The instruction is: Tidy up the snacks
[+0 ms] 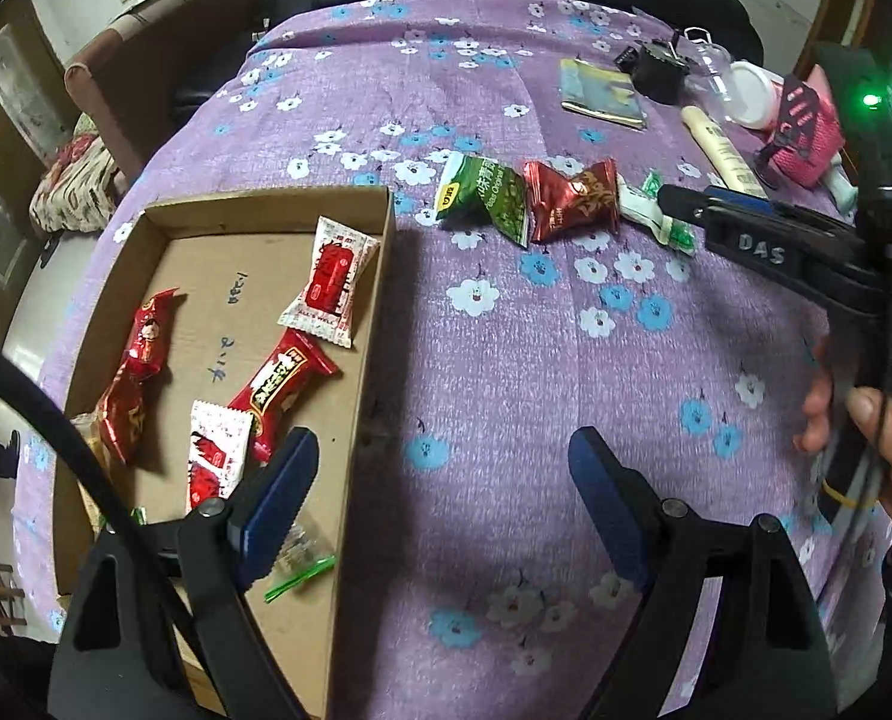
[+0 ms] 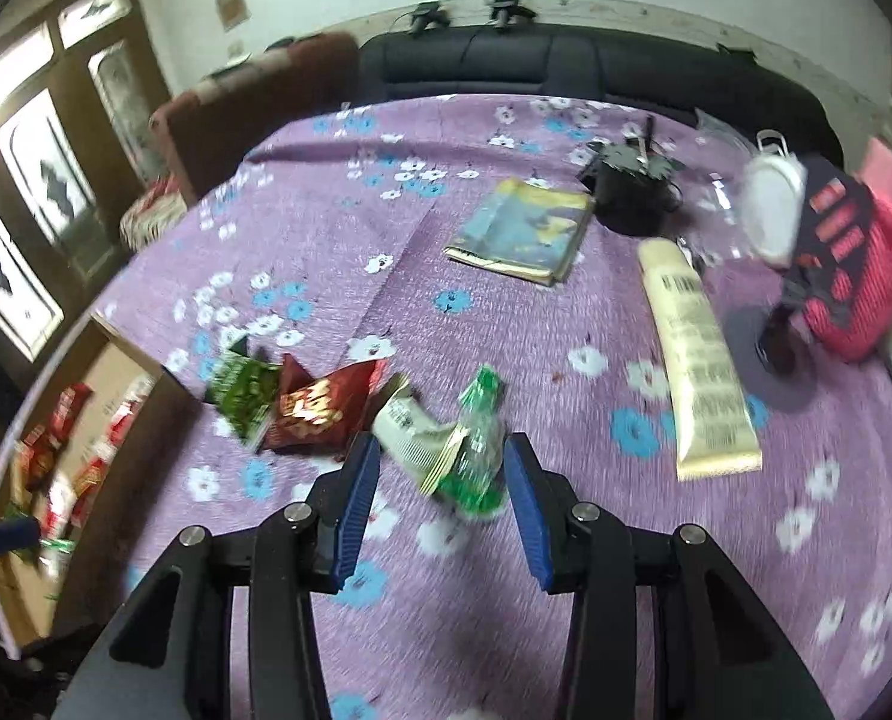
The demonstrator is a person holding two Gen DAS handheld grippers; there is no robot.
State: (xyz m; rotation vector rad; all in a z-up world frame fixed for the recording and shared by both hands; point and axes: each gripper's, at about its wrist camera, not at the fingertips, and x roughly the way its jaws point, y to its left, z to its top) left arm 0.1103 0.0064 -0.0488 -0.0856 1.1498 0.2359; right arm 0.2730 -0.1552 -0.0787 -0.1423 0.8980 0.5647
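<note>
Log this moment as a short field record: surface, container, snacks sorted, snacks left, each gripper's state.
surface: purple floral tablecloth
container: cardboard box, open top, at the left of the table
snacks sorted: five red or red-and-white packets in view inside the box, e.g. red-and-white packet
snacks left: green pea packet, dark red packet, white-and-green packet, in a row on the cloth
left gripper: open, empty, straddling the box's right wall
right gripper: open, around the white-and-green packet, pads not pressing
</note>
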